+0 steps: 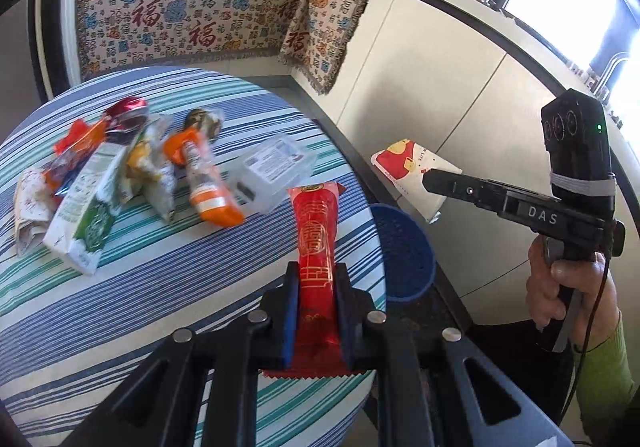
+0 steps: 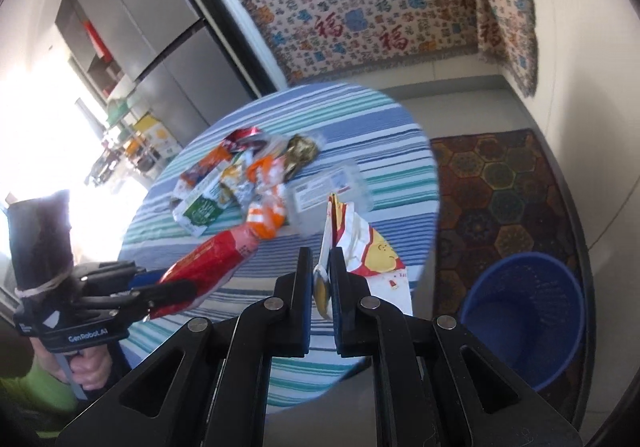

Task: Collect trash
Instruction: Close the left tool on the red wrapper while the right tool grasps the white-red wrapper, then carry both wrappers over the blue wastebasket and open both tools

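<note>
Red wrapper (image 1: 318, 243): long sealed sachet with gold print, pinched between the pads of the left gripper (image 1: 316, 287), lifted off the table, tail end sticking out behind the jaws. Paper cup (image 2: 372, 247): crushed flat, red/yellow/white cartoon print, clamped by its edge in the right gripper (image 2: 320, 279), jaws nearly closed on the thin wall. Both are airborne near the table's edge.

Blue bin (image 2: 524, 311) sits on the floor just beside the table, on the patterned rug (image 2: 504, 175), mesh wall, looks empty from here. The rest of the trash is still on the striped tablecloth (image 1: 168, 287): white-green carton (image 1: 86, 215), orange-white wrapper (image 1: 208, 183), clear plastic box (image 1: 272, 171), crushed red can (image 1: 128, 113), more crumpled packets behind.

Risks, my read:
- Cup is held by a thin edge only; it could pivot or slip out on a fast swing toward the bin.
- Wrapper is slick foil, so it may slide through the pads if tilted nose-down.
- Both grippers converge on one bin mouth, so there is a collision chance; stagger the drops.
- Releasing from high up, light pieces may flutter past the rim onto the rug.

Readable text: "DAS" on the right gripper body, "GenRobot.AI" on the left. 福 repeated on the hanging cloth (image 1: 192, 3). Cup lettering is partly visible, "LIFE" perhaps. Carton and box labels are too blurred.
</note>
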A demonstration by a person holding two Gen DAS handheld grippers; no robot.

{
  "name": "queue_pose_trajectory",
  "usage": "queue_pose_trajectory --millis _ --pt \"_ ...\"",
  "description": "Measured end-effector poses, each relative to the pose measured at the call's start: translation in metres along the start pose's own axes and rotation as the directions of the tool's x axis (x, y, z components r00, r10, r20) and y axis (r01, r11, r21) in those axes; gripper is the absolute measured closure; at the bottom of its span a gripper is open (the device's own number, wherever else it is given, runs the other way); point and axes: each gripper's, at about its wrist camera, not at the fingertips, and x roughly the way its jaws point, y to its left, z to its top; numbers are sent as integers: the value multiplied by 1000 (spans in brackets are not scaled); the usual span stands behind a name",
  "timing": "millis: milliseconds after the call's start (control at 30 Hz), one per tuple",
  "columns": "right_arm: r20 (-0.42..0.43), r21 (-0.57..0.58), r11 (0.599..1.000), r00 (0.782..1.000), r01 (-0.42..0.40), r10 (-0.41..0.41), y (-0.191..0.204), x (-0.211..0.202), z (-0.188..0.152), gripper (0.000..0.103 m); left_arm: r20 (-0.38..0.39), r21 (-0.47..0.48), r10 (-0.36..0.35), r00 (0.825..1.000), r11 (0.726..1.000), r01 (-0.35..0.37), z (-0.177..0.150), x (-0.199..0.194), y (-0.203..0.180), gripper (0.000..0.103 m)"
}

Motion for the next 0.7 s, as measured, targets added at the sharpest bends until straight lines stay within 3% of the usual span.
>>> queue_pose_trajectory --millis 200,367,533,700 --pt "16 143 980 989 140 -144 -87 -26 7 96 -37 50 -78 996 996 80 37 54 -72 87" --pt "3 258 943 976 209 -217 -152 -30 3 96 -92 43 -111 990 992 115 57 118 -116 87" --pt "0 346 912 972 220 -234 -200 -25 -10 96 -162 15 -129 978 991 133 64 183 -142 87" --pt "-21 388 901 979 196 -204 -224 -18 -19 96 -201 -6 -127 971 992 129 62 224 -156 87"
